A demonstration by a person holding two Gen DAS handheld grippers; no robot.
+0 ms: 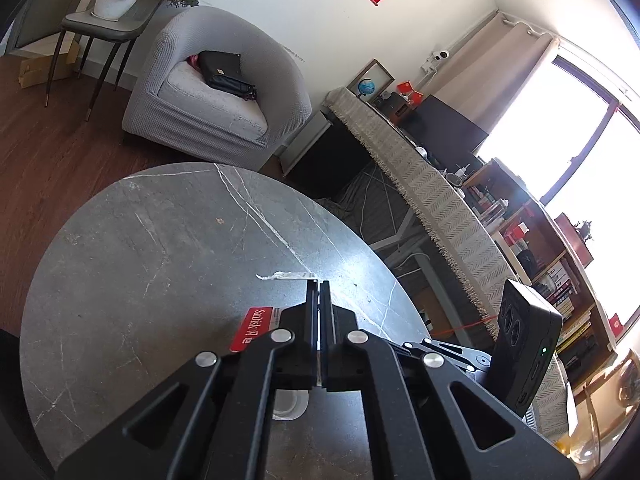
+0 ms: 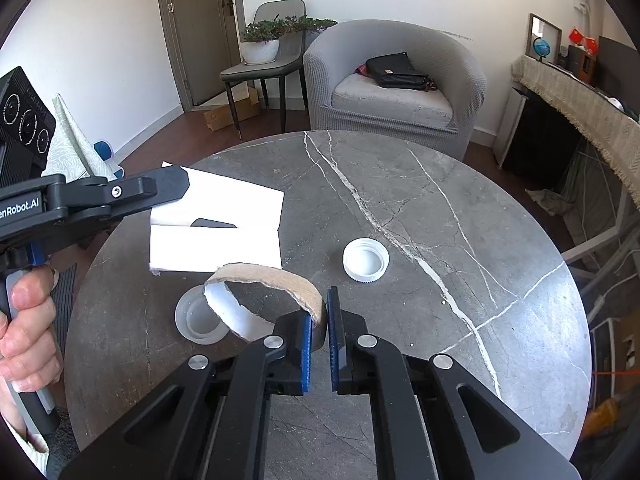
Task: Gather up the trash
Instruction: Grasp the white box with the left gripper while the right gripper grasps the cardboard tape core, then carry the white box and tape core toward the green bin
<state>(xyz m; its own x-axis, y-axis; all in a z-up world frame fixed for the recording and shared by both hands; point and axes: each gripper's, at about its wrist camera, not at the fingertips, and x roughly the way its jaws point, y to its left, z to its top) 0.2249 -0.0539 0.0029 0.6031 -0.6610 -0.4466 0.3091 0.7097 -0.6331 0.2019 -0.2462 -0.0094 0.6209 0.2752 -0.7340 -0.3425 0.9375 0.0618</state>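
On the round grey marble table [image 2: 400, 200] my right gripper [image 2: 320, 304] is shut on the near end of a torn cardboard ring [image 2: 272, 274], brown outside and white inside. A translucent cap [image 2: 200, 316] lies behind the ring, and a white bottle cap [image 2: 366, 260] lies open side up further right. My left gripper [image 1: 319, 286] is shut on a folded white paper sheet [image 2: 224, 240]; one finger [image 2: 160, 188] lies over it at the table's left edge. In the left wrist view the paper [image 1: 286, 276] shows edge-on at the tips. A red SanDisk card pack [image 1: 252, 330] lies just under that gripper.
A grey armchair [image 2: 392, 92] with a black bag [image 2: 396, 70] stands behind the table. A chair with a potted plant [image 2: 262, 48] is by the door. A cloth-covered desk [image 2: 580, 96] and shelves [image 1: 540, 240] run along the right. A hand [image 2: 28, 320] holds the left gripper's grip.
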